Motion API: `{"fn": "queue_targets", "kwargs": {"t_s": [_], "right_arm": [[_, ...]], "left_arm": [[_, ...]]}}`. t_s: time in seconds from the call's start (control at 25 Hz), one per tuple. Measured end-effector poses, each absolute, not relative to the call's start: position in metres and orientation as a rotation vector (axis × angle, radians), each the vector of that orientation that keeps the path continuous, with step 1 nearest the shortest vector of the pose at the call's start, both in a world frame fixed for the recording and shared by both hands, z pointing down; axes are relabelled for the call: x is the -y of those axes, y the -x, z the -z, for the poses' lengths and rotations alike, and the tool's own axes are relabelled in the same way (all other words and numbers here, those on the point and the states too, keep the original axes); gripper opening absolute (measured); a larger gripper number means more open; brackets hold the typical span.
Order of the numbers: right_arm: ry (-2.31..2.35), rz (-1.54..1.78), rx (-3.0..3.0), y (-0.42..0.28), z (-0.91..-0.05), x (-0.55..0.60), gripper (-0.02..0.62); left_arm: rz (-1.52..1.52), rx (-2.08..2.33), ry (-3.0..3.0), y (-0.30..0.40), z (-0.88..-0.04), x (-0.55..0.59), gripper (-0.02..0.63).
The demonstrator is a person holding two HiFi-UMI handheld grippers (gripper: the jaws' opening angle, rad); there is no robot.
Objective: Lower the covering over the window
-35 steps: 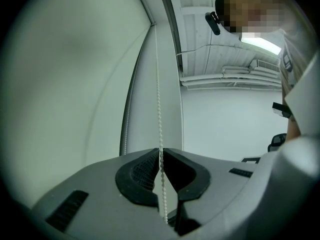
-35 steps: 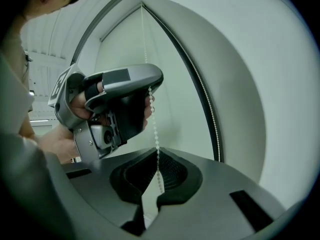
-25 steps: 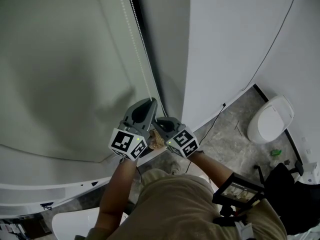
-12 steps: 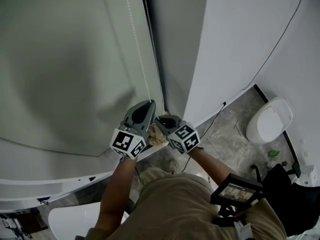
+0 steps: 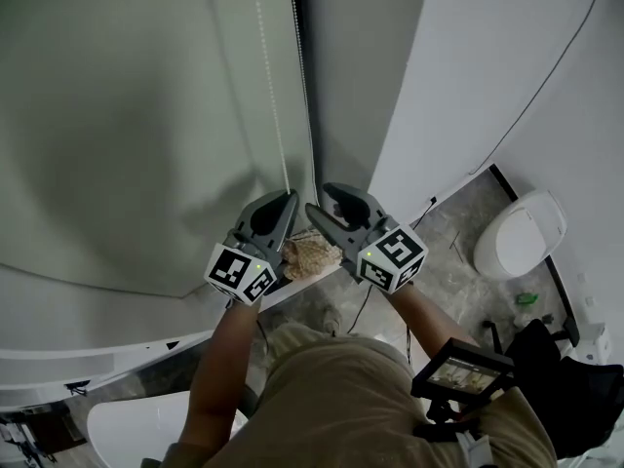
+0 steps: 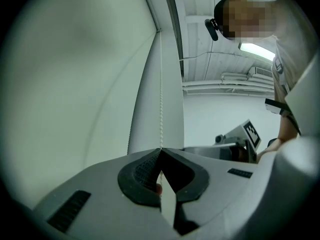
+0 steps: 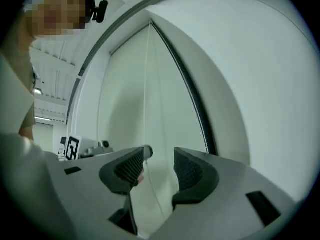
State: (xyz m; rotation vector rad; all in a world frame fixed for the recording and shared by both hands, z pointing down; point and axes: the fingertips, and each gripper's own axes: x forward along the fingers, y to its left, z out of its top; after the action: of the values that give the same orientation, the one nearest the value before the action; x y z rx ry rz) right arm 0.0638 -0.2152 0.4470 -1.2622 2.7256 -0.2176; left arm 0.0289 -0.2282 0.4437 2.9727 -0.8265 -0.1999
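- White walls (image 5: 487,66) and a grey mottled floor (image 5: 458,232) are framing the spot; a black cable (image 5: 546,76) is running down the wall to the right of the right tongs.
- Pale green blind (image 5: 127,115) is hanging over the window, filling everything ahead of and to the left of the left tongs (image 5: 285,201). Its lower edge is curving past below and left of that tongs' marker cube (image 5: 239,273) in the head view.
- Bead chain (image 5: 268,86) is hanging along the blind's right edge, dropping straight into the tip of the left tongs.
- Left tongs (image 6: 160,151) are sitting fully closed, pinching the bead chain (image 6: 161,84) between the pads, with the blind (image 6: 75,84) just beyond.
- Right tongs (image 5: 322,200) are sitting just right of the left tongs, tips close together, marker cube (image 5: 393,256) facing the head camera.
- Right tongs (image 7: 159,156) are standing wide, jaws just having been opening; the bead chain (image 7: 146,84) is running down through the gap close to the left pad, not being pinched.
- Dark window frame strip (image 5: 304,86) is running up from right above the right tongs' tips, beside the blind (image 7: 125,84).
- White toilet-like fixture (image 5: 512,232) is standing on the floor well to the right of the right tongs.
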Motion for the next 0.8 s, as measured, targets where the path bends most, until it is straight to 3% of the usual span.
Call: {"fn": "queue_targets", "kwargs": {"t_s": [0.16, 0.4, 0.8], "right_arm": [[1.288, 0.121, -2.725, 0.007, -0.413, 0.221, 0.186], [1.420, 0.089, -2.661, -0.008, -0.387, 0.233, 0.143], [1.545, 0.025, -2.580, -0.028, -0.361, 0.249, 0.129]], "left_arm": [[0.238, 0.786, -2.971, 0.034, -0.448, 0.228, 0.015], [0.229, 0.723, -2.980, 0.009, -0.441, 0.233, 0.015], [0.178, 0.583, -3.032, -0.022, -0.441, 0.236, 0.015]]}}
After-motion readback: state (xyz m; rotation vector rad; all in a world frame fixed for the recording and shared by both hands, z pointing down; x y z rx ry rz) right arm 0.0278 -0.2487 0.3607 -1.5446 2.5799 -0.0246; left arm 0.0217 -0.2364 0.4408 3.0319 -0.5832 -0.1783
